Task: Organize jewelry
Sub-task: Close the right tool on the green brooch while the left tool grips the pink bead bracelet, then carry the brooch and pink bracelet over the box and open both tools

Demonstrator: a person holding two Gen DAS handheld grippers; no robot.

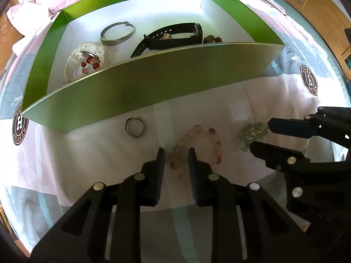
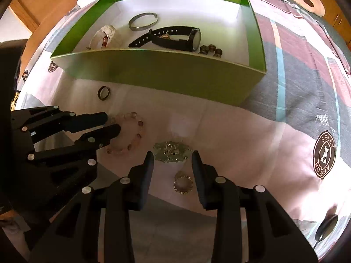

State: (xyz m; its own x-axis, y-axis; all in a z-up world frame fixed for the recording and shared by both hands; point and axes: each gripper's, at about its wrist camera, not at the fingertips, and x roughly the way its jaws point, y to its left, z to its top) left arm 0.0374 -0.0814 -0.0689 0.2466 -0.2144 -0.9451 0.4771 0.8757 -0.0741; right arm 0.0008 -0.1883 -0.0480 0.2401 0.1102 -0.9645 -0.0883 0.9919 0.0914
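Note:
A pink bead bracelet (image 1: pixel 216 144) (image 2: pixel 136 135) lies on the bedsheet in front of the green box (image 1: pixel 153 83) (image 2: pixel 153 70). My left gripper (image 1: pixel 176 153) (image 2: pixel 111 122) points down at it, open, with the bracelet's left strand between its fingers. A tangled silver chain piece (image 2: pixel 172 152) (image 1: pixel 252 135) lies to the bracelet's right. My right gripper (image 2: pixel 173 156) (image 1: pixel 261 135) stands open with its fingertips on either side of that piece. A toothed silver ring pendant (image 2: pixel 183 185) lies between the right fingers, nearer the camera. A small dark ring (image 1: pixel 134 128) (image 2: pixel 103 92) rests near the box's front wall.
Inside the box lie a silver bangle (image 1: pixel 117 34), a black watch (image 1: pixel 169 39), a white strap with red beads (image 1: pixel 87 59) and some dark beads (image 1: pixel 211 39). The box's front wall rises just beyond the loose pieces. Rumpled bedding (image 1: pixel 33 2) lies behind it.

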